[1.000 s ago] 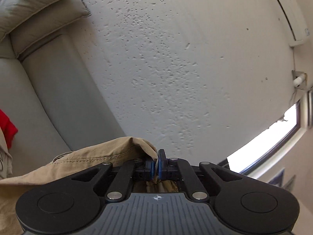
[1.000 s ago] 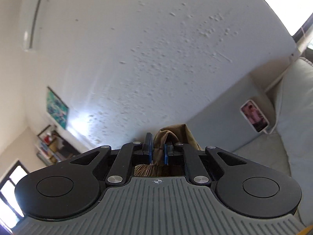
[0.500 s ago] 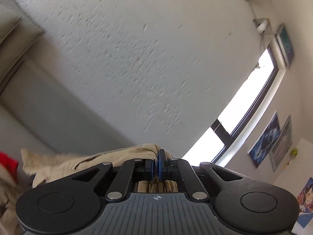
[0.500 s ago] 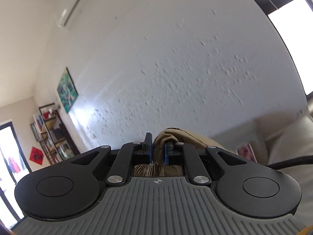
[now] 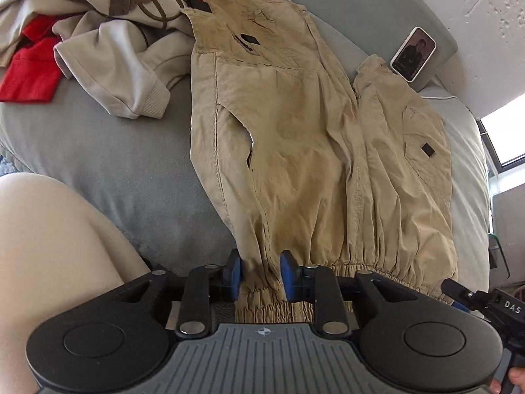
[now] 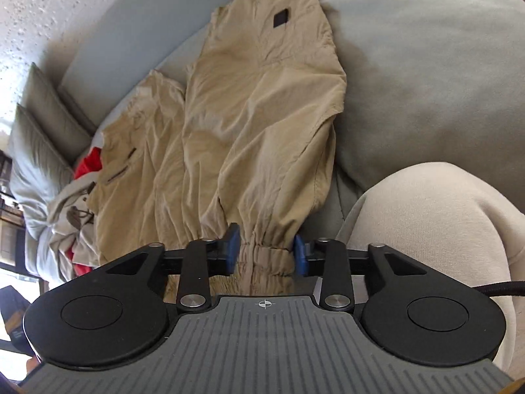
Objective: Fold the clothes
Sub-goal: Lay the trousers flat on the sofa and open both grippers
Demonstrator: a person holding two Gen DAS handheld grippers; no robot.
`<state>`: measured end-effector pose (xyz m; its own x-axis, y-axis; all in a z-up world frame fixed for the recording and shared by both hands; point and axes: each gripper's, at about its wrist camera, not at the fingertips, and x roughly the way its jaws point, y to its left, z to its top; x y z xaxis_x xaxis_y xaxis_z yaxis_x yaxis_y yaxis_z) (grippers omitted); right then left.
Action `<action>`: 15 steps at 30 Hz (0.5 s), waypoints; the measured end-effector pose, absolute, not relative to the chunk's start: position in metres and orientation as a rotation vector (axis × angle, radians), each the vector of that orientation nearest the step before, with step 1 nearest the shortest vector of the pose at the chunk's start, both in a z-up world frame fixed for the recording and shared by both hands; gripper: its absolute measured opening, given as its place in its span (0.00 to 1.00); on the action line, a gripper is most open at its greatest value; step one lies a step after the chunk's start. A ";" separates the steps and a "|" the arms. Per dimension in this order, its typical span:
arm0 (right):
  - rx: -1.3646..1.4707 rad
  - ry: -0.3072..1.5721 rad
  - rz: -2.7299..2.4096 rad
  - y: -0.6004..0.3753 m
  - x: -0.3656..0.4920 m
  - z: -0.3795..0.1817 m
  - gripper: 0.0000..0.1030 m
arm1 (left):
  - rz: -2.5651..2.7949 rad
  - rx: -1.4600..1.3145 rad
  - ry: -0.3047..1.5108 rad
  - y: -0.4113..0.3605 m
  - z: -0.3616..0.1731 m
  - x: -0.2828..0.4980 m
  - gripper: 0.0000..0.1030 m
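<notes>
Tan trousers lie spread flat on a grey sofa seat, legs reaching away, elastic waistband nearest me. My left gripper is open, its blue pads either side of the waistband's left end. My right gripper is open, its pads astride the waistband's right end; the trousers stretch away from it. The right gripper's tip shows at the lower right of the left wrist view.
A beige sweatshirt and a red garment are heaped at the sofa's far left. A phone leans on the backrest. The person's knee is close on the left; cushions lie beyond.
Both grippers were shut on the trousers and held them up toward the wall. Now the trousers lie spread on the sofa and both grippers have opened.
</notes>
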<state>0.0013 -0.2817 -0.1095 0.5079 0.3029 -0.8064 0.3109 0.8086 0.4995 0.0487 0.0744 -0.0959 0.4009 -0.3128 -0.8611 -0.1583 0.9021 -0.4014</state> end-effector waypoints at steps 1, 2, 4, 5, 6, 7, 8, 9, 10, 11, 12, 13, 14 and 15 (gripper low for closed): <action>0.654 1.058 -0.007 -0.281 0.001 -0.104 0.42 | -0.096 -0.441 1.157 0.074 -0.091 0.046 0.33; 0.647 1.055 -0.009 -0.280 0.000 -0.098 0.42 | -0.090 -0.418 1.143 0.074 -0.086 0.042 0.34; 0.614 1.060 -0.022 -0.278 -0.005 -0.083 0.42 | -0.074 -0.374 1.112 0.074 -0.076 0.033 0.39; 0.601 1.054 -0.029 -0.275 -0.009 -0.075 0.42 | -0.060 -0.362 1.092 0.075 -0.072 0.028 0.42; 0.588 1.038 -0.029 -0.274 -0.014 -0.069 0.42 | -0.045 -0.353 1.072 0.076 -0.069 0.022 0.43; 0.581 1.022 -0.026 -0.276 -0.019 -0.065 0.45 | -0.030 -0.344 1.051 0.078 -0.067 0.016 0.44; 0.573 1.007 -0.021 -0.277 -0.023 -0.060 0.46 | -0.015 -0.343 1.032 0.082 -0.063 0.012 0.44; 0.581 0.995 -0.012 -0.278 -0.023 -0.058 0.47 | -0.005 -0.351 1.015 0.086 -0.061 0.010 0.44; 0.597 0.988 -0.003 -0.280 -0.022 -0.058 0.46 | -0.004 -0.361 0.999 0.089 -0.060 0.010 0.43; 0.613 0.980 0.006 -0.283 -0.021 -0.058 0.46 | -0.016 -0.369 0.981 0.091 -0.057 0.010 0.38; 0.628 0.978 0.001 -0.286 -0.017 -0.059 0.46 | -0.044 -0.371 0.960 0.090 -0.054 0.011 0.32; 0.642 0.969 -0.006 -0.293 -0.015 -0.058 0.46 | -0.080 -0.366 0.938 0.087 -0.050 0.012 0.29; 0.656 0.960 -0.013 -0.300 -0.013 -0.057 0.46 | -0.108 -0.352 0.925 0.082 -0.047 0.014 0.25; 0.656 0.943 -0.022 -0.305 -0.007 -0.055 0.46 | -0.132 -0.327 0.919 0.073 -0.045 0.019 0.23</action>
